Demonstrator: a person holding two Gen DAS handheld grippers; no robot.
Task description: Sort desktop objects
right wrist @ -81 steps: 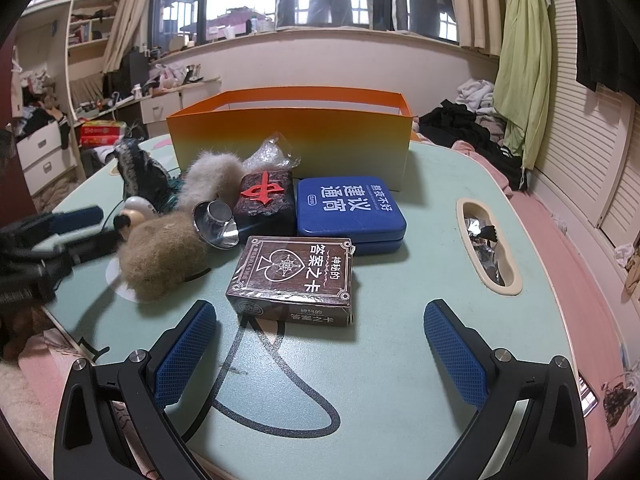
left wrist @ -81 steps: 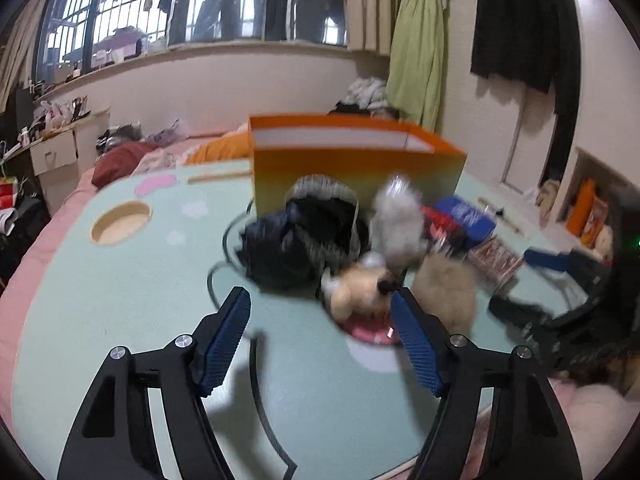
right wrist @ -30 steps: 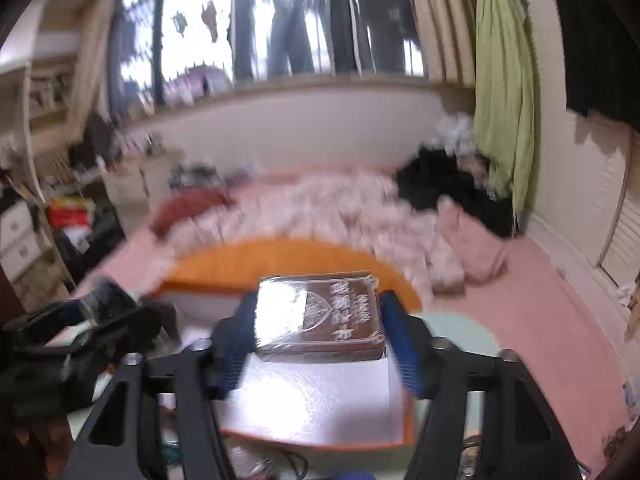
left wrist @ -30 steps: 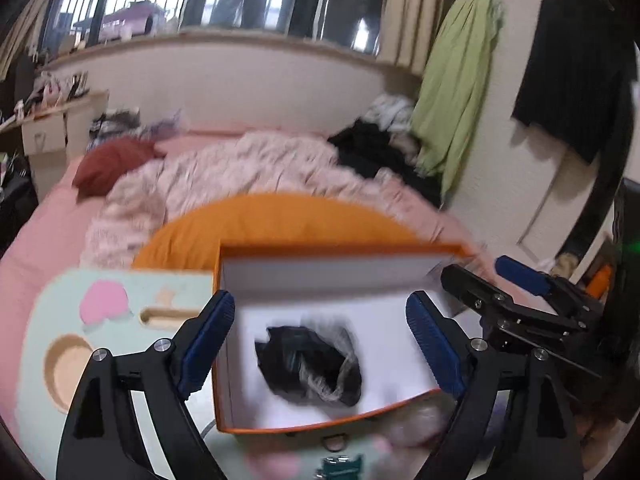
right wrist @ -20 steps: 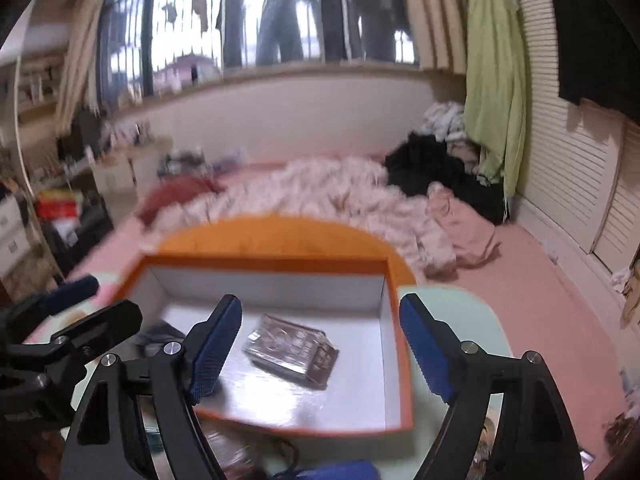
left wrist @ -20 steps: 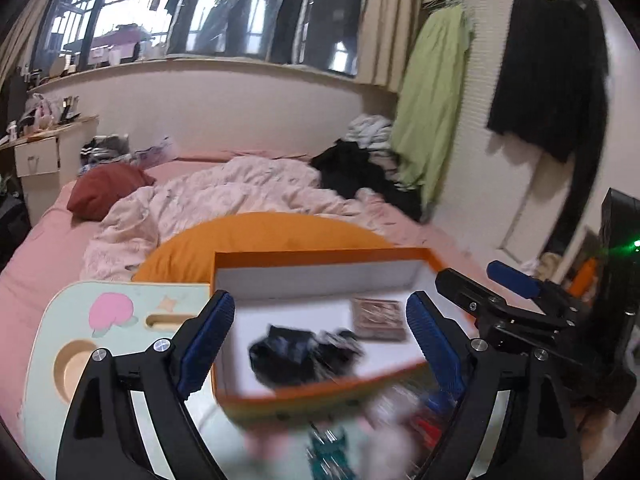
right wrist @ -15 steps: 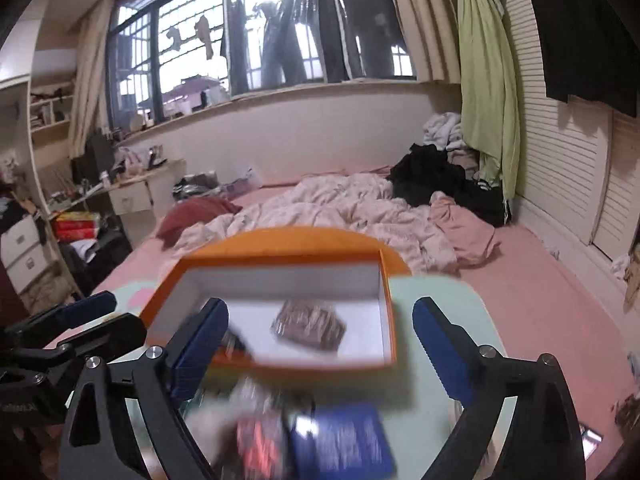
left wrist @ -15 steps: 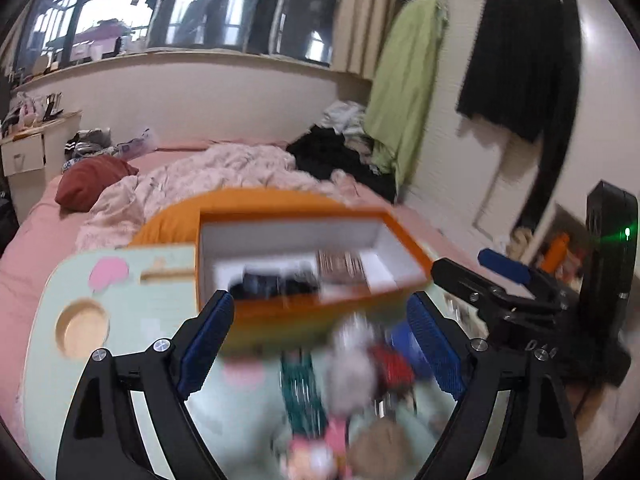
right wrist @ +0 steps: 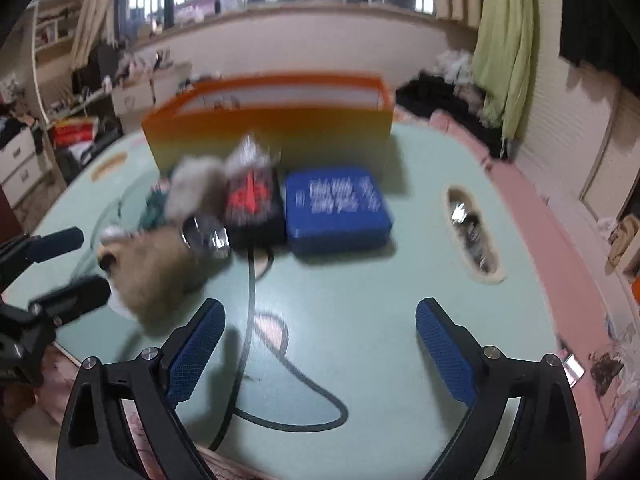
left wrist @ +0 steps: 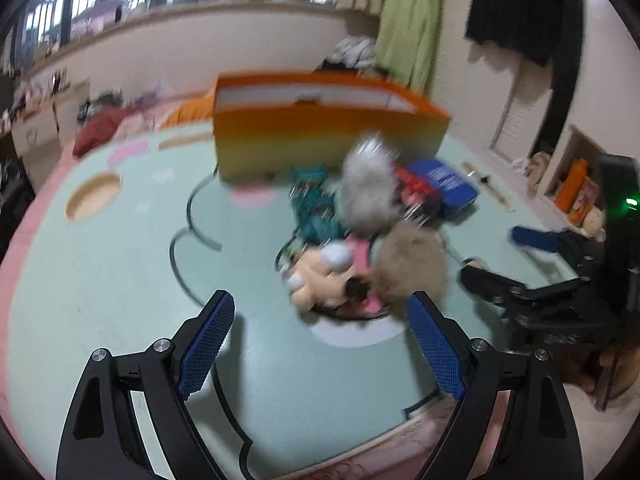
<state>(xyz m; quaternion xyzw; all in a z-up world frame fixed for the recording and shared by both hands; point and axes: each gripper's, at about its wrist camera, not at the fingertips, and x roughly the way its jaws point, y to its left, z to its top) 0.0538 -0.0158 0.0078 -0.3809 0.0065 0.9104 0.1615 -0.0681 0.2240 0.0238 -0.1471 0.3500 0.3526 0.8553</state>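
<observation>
While both grippers' jaws hang apart and empty, the blue tin [right wrist: 338, 208] lies straight ahead of the right gripper [right wrist: 320, 350], near the bench's far edge beside the orange box [right wrist: 268, 124].

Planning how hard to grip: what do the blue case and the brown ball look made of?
Blue case: probably metal or hard plastic, with a smooth flat lid and rounded corners. Brown ball: soft fluffy fur, with a fuzzy outline. Blur limits certainty.
</observation>
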